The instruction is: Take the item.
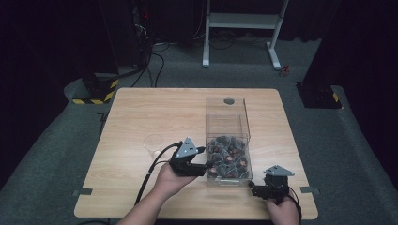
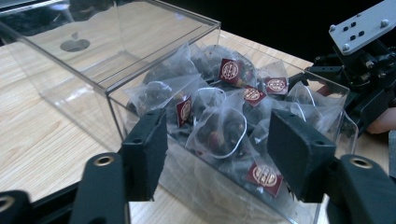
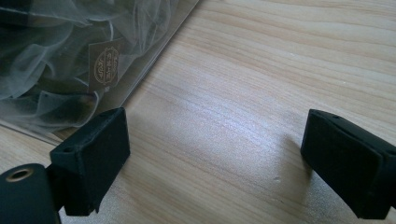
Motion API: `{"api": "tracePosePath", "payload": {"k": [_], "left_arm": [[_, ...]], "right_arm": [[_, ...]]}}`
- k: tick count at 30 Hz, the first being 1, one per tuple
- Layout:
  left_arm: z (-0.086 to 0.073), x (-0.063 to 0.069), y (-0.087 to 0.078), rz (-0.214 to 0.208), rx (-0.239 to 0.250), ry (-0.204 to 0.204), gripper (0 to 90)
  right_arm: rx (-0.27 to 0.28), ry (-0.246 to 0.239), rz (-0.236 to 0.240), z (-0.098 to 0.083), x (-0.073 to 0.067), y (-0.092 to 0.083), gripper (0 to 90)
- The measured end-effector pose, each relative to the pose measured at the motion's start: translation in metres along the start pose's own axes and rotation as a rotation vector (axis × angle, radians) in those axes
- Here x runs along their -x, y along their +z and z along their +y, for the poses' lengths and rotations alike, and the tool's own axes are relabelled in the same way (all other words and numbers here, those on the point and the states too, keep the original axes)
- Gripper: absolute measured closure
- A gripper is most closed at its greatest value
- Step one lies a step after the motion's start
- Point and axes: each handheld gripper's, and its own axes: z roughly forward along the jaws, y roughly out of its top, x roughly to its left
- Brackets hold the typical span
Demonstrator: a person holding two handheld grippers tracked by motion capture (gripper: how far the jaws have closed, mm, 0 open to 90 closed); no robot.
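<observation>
Many tea bags, mesh pyramids with dark red tags, fill the near end of the clear box; none is out of it yet, and the clear cup left of the box stands empty. Left gripper: at the box's near-left wall, jaws partly open around the heap, pads not yet pressing on a bag. Right gripper: just right of the box's near corner, jaws wide open over bare bench, holding nothing.
</observation>
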Motion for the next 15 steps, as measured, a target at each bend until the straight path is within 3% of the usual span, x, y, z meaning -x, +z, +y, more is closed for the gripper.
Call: {"api": "tracePosePath", "payload": {"k": [15], "left_arm": [[-0.001, 0.0, 0.02, -0.017, -0.016, 0.016, 62.1]], "right_arm": [[-0.001, 0.0, 0.002, 0.0, 0.0, 0.0, 7.8]]}}
